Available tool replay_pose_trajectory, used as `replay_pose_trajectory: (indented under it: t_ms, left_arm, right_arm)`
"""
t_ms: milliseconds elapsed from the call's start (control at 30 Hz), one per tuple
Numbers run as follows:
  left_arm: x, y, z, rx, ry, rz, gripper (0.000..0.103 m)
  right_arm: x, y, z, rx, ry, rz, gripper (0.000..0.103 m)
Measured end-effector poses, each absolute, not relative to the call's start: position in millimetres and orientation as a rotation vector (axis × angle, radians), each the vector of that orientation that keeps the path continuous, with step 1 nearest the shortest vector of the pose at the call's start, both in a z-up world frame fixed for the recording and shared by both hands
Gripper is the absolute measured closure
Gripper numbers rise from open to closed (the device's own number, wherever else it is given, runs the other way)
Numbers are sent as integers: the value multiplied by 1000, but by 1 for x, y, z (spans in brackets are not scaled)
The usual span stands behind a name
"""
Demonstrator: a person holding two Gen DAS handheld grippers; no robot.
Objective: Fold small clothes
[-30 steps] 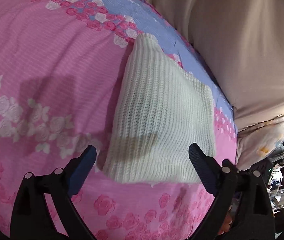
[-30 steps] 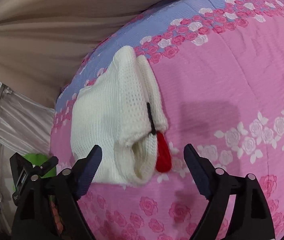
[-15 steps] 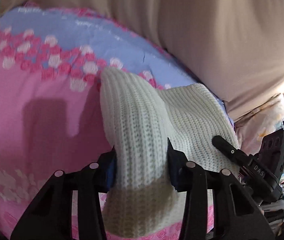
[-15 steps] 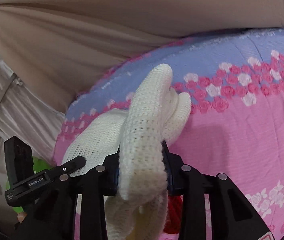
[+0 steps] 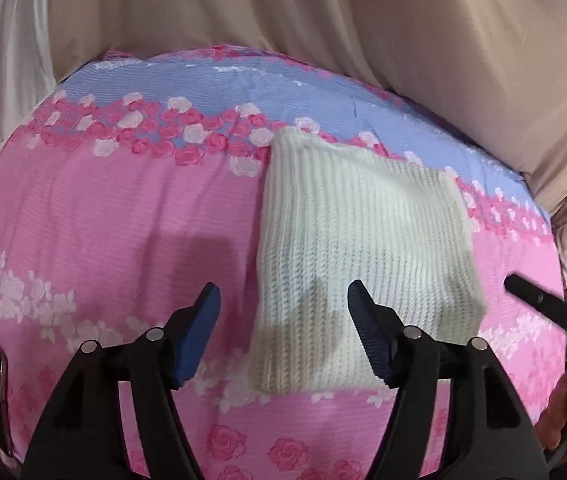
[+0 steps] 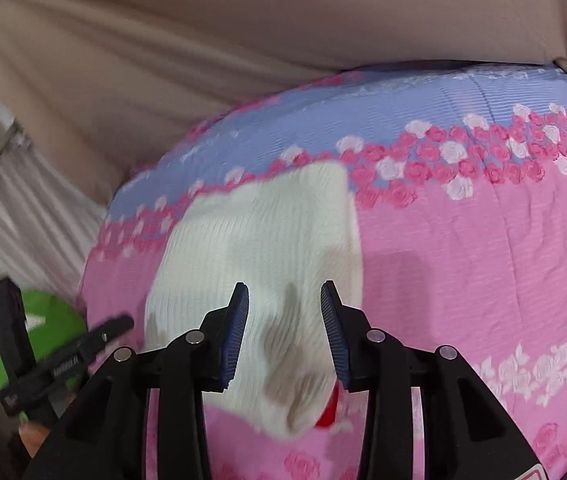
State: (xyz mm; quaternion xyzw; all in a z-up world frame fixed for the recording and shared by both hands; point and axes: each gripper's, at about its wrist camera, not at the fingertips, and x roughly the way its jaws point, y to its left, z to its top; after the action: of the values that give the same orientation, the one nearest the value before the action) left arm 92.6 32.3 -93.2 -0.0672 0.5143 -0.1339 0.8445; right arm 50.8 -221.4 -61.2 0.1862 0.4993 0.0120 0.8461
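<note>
Both grippers have let go since half a second ago: our left gripper (image 5: 283,336) now gapes wide and our right gripper (image 6: 285,332) stands parted, neither holding anything. We see the white knit garment (image 5: 359,248) lying flat on the pink floral bedspread (image 5: 123,220), just ahead of both grippers, its long axis running away from us. Our right gripper sits nearer, over its near edge. It looks folded, thick, ribbed; something red (image 6: 325,416) peeks beneath.

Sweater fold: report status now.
Left gripper open, right gripper open, both empty. White sweater lies folded on the pink bedspread. Nothing in the way.
</note>
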Motion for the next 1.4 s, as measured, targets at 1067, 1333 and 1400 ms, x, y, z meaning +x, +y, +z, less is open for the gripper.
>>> replay_pose_trajectory:
  t_ms: [1067,1333,1400]
  left_arm:
    - [16,-19,-94,106,1065,-153,20]
    - [7,-36,-78,173,985,-151,12]
    - [10,-27,-80,131,1019,-163,11]
  right_arm:
    - [-38,-236,-86,353,1111,-224,41]
    - [-60,-229,-68,288,1035,-248,33]
    - [-59,-230,-75,320,1048,-215,33]
